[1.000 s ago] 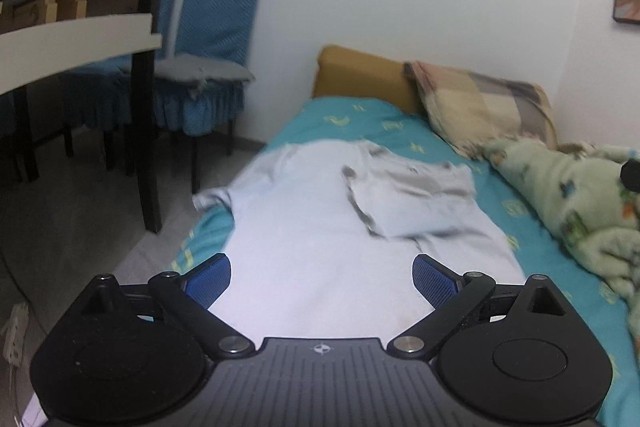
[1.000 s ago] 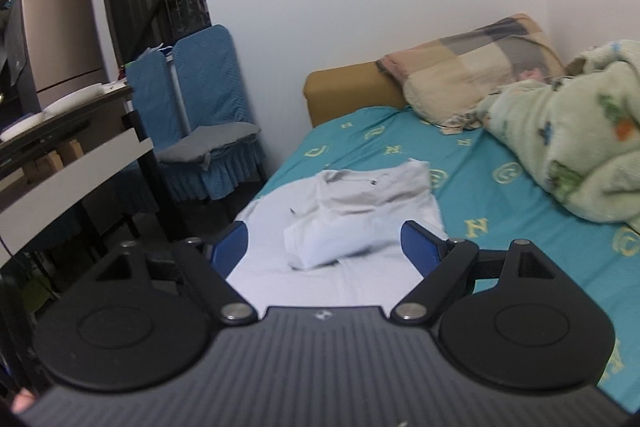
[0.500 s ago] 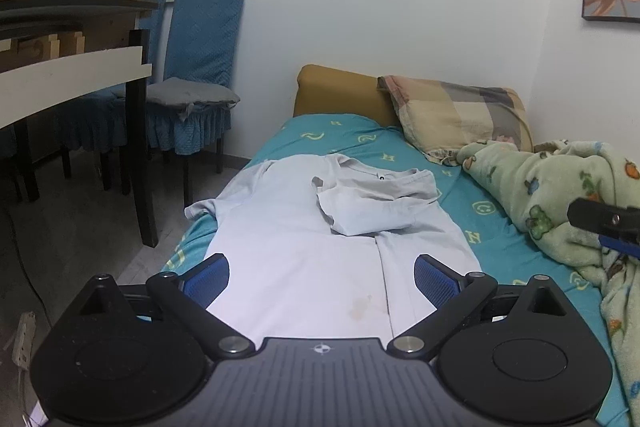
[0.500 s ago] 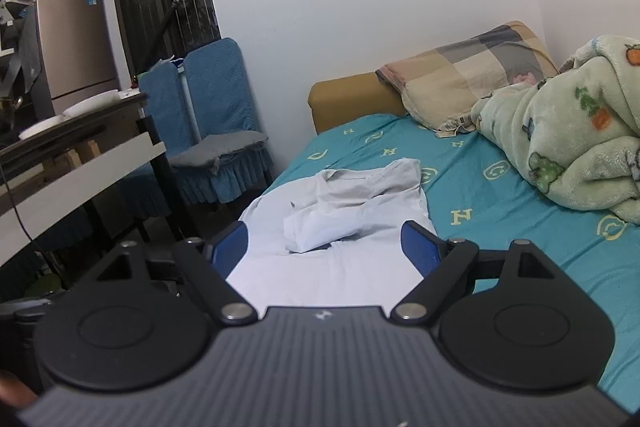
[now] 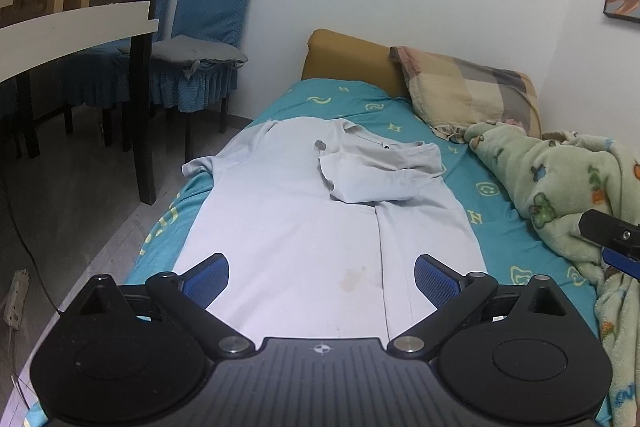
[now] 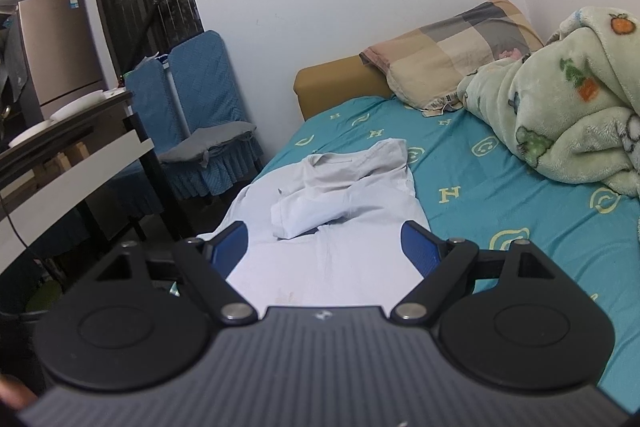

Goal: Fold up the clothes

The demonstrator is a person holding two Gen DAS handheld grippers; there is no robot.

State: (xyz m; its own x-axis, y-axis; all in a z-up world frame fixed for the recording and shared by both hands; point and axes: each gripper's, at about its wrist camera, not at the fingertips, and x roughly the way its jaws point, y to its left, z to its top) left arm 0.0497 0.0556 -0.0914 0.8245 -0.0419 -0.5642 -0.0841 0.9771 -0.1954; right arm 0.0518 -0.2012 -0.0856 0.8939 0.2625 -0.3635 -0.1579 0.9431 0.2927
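The white shirt (image 5: 288, 227) was laid out flat on the teal bed sheet (image 5: 500, 211), one side and its sleeve (image 5: 380, 175) already flipped over the middle. Both grippers hung above its near end with nothing in them: the left gripper (image 5: 322, 277) had its blue pads spread wide, same for the right gripper (image 6: 324, 247). A green fleece blanket (image 6: 568, 115) was bunched up on the right, beside the plaid pillow (image 6: 452, 55).

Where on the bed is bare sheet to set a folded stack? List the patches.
Bare sheet runs between the shirt and the blanket. A smaller patch lies between the shirt's collar and the headboard. The blanket side and the pillow corner are crowded.
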